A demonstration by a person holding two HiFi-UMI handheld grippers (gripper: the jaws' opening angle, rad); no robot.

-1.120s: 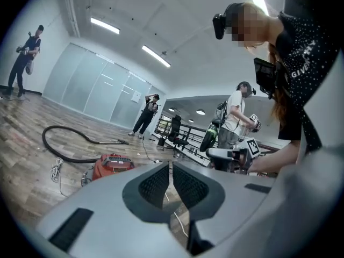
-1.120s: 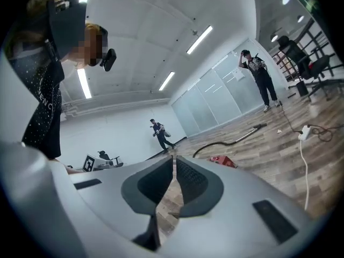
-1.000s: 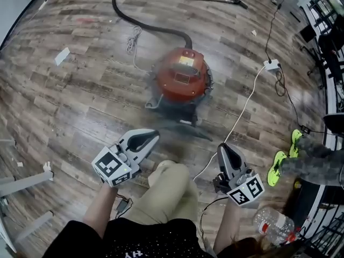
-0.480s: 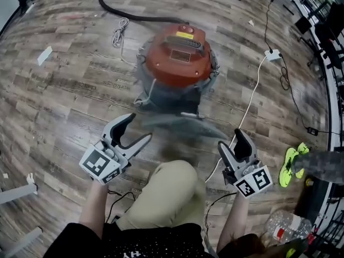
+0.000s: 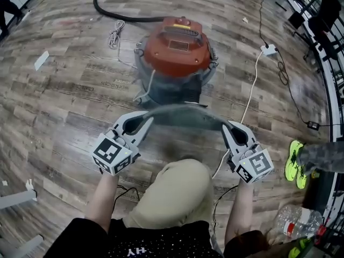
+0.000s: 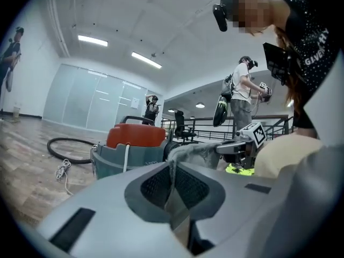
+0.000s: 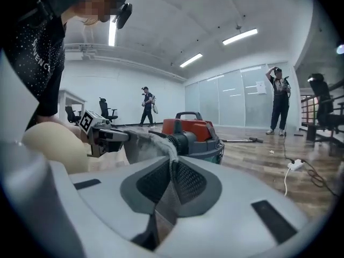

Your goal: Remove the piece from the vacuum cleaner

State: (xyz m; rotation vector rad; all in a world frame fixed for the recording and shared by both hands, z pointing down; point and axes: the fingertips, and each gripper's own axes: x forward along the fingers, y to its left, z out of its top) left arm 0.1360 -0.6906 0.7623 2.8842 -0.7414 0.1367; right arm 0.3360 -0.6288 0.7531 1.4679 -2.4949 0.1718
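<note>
The red-lidded vacuum cleaner (image 5: 176, 50) with its grey-green tub stands on the wood floor ahead of me. A grey cloth piece (image 5: 185, 117) stretches in front of it between my two grippers. My left gripper (image 5: 146, 121) has just been closing and is shut on the cloth's left end. My right gripper (image 5: 226, 127) has just been closing too and pinches the right end. In the left gripper view the cloth (image 6: 199, 152) runs from the jaws toward the vacuum (image 6: 134, 138). The right gripper view shows the cloth (image 7: 145, 141) nipped between the pads, the vacuum (image 7: 191, 130) behind.
The black hose (image 5: 115, 18) curls behind the vacuum, beside a coiled cord (image 5: 114, 34). A white cable (image 5: 250, 85) leads to a power strip (image 5: 269, 49) on the right. A plastic bottle (image 5: 298, 223) and another person's neon shoes (image 5: 294, 163) are at the right. My knee (image 5: 172, 192) is below.
Both grippers went from shut to wide open, came down toward the vacuum's front, and now have closed on the ends of the grey cloth, which spans between them.
</note>
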